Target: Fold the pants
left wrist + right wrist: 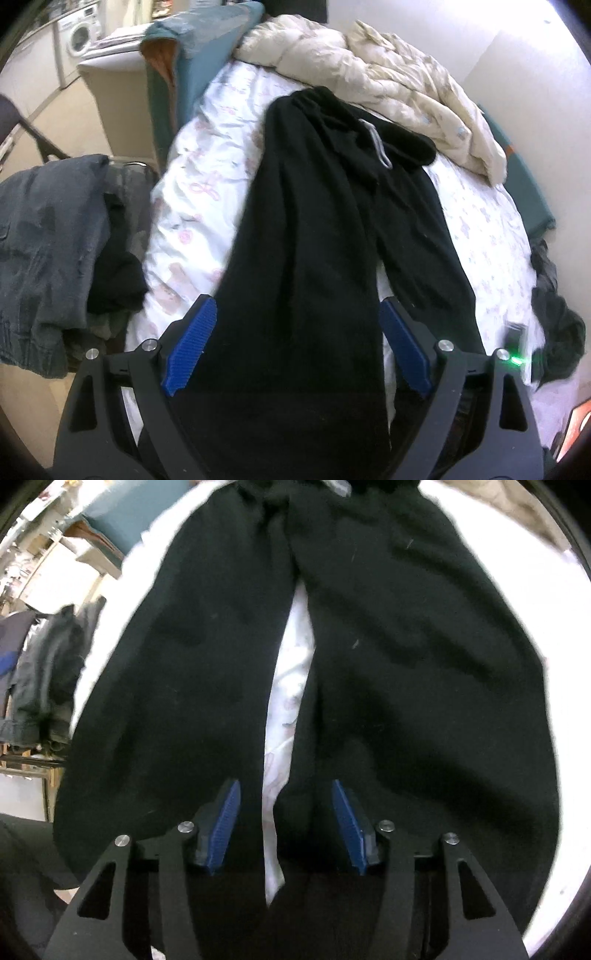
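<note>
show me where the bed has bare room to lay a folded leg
Bare sheet lies left of the pants, up to the bed edge, and a narrower strip right of them. A thin gap shows between the legs. The duvet crowds the far end.

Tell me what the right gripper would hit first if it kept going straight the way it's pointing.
Most likely the black pants spread on the bed sheet. The right gripper, jaws open and empty, points down at the narrow gap between the two legs, so it might meet the sheet instead; depth is unclear.
</note>
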The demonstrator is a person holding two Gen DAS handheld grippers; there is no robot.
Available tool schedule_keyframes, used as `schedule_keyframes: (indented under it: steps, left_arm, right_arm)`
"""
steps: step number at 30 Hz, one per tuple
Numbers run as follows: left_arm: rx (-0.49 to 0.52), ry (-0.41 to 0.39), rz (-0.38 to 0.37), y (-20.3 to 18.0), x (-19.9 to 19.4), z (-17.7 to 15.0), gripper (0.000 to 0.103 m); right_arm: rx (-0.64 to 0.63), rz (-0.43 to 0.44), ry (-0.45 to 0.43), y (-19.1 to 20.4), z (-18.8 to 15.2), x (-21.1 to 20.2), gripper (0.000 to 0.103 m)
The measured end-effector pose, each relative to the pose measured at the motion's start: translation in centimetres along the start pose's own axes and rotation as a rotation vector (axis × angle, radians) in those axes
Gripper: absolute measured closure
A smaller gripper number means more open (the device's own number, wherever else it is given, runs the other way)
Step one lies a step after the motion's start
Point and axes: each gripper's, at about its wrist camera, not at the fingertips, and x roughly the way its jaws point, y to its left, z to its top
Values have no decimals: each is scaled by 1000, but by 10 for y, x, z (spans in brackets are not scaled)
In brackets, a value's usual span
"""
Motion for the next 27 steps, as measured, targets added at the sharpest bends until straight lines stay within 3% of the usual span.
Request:
schedule_keyframes:
  steps: [4,11,15,19,23,27]
  left_arm:
    - [-78,-6,3,15,-2,5,15]
    - [-67,11,61,21,8,1,15]
    - [-14,10,70,11,24,11,15]
    - [65,-54,135,5,58,63,15]
    - [92,-10,181,4,127,135,15]
    - [131,-3,175,-3,200,190,15]
  right_arm:
    - [-3,-79,-78,-9,-2,-46,49]
    - [46,-156,-263,-79,83,-106,48]
    - [134,-103,-321,-124,150,-100,48]
    - [220,-53,-343,-164,235,-67,48]
    - [228,-50,-356,-190,317,-30,48]
    - [289,-27,-318,-215,387,27,48]
